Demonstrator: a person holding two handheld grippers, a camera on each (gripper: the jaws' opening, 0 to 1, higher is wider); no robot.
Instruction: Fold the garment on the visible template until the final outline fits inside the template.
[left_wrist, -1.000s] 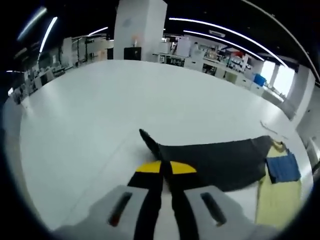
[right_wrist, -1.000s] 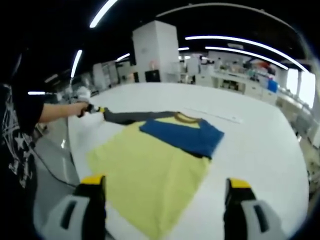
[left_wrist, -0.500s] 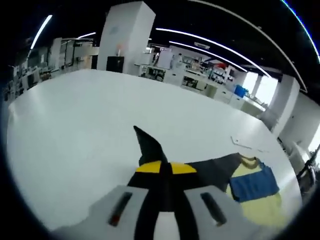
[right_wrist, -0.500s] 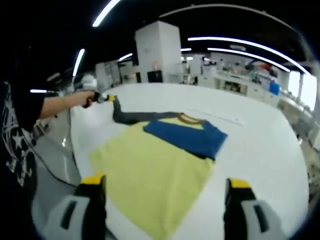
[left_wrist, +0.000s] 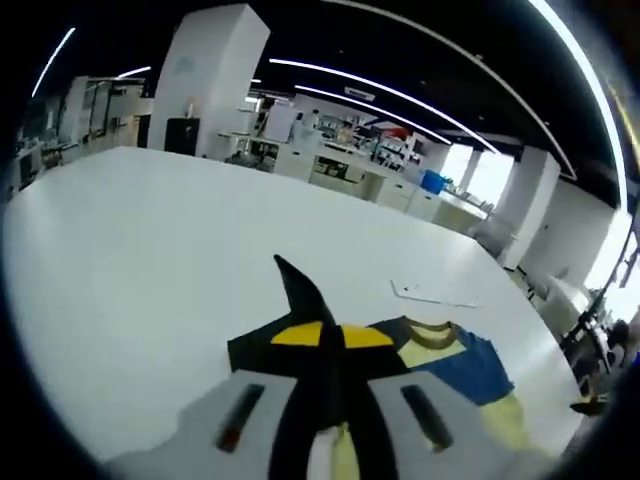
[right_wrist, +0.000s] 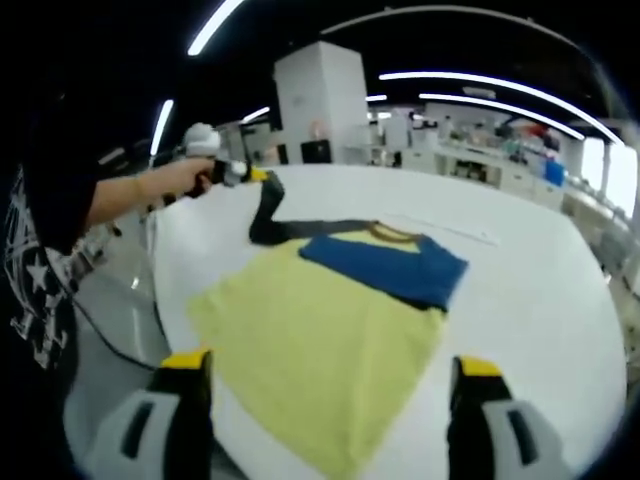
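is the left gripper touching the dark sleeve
Touching. In the left gripper view the left gripper is shut on the dark sleeve, with the cloth tip poking up between its closed jaws.

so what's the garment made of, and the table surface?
Garment: looks like soft knit fabric, matte, in yellow, blue and dark panels. Its dark sleeve hangs limp from the left gripper, and the body lies flat with soft creases. Table: smooth white hard surface, probably laminate or painted board, with a faint sheen; the exact material is unclear.
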